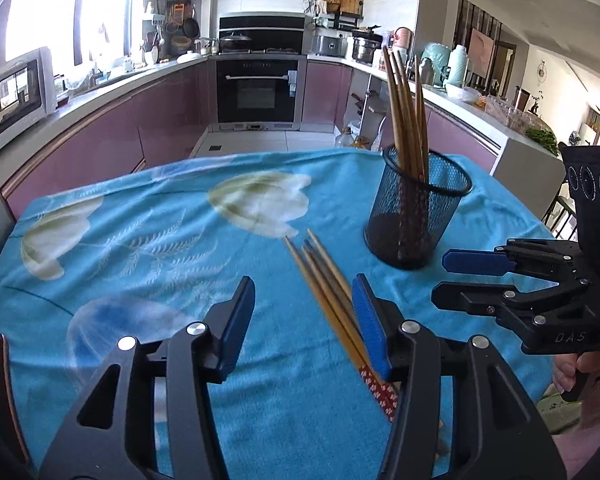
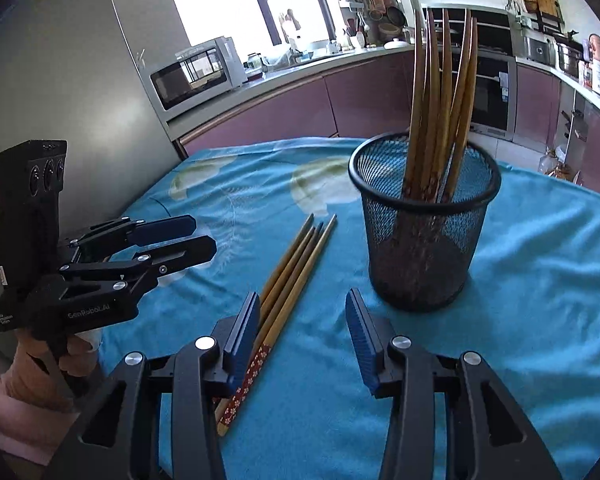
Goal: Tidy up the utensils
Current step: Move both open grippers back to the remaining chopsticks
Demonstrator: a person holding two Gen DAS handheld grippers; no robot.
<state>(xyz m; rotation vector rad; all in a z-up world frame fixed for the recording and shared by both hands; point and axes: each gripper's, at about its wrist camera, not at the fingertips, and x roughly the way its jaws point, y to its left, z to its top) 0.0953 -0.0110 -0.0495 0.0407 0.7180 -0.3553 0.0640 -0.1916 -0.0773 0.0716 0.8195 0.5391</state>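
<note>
Several loose wooden chopsticks (image 1: pixel 324 288) with red patterned ends lie in a bundle on the blue flowered tablecloth (image 1: pixel 140 264). My left gripper (image 1: pixel 304 320) hangs open above them, and the bundle runs just inside its right pad. My right gripper (image 2: pixel 304 328) is open too, with the same chopsticks (image 2: pixel 296 272) passing by its left pad. A black mesh cup (image 1: pixel 416 216) holding several upright chopsticks (image 1: pixel 404 112) stands just beyond, at the right. From the right wrist the cup (image 2: pixel 420 240) is straight ahead. Each gripper shows in the other view: the right gripper (image 1: pixel 440 278), the left gripper (image 2: pixel 204 236).
A person's hand (image 2: pixel 76 352) grips the left handle. Around the table runs a kitchen counter (image 1: pixel 100 88) with a microwave (image 2: pixel 196 72) and an oven (image 1: pixel 260 92). A grey fridge (image 2: pixel 80 100) stands close on the left.
</note>
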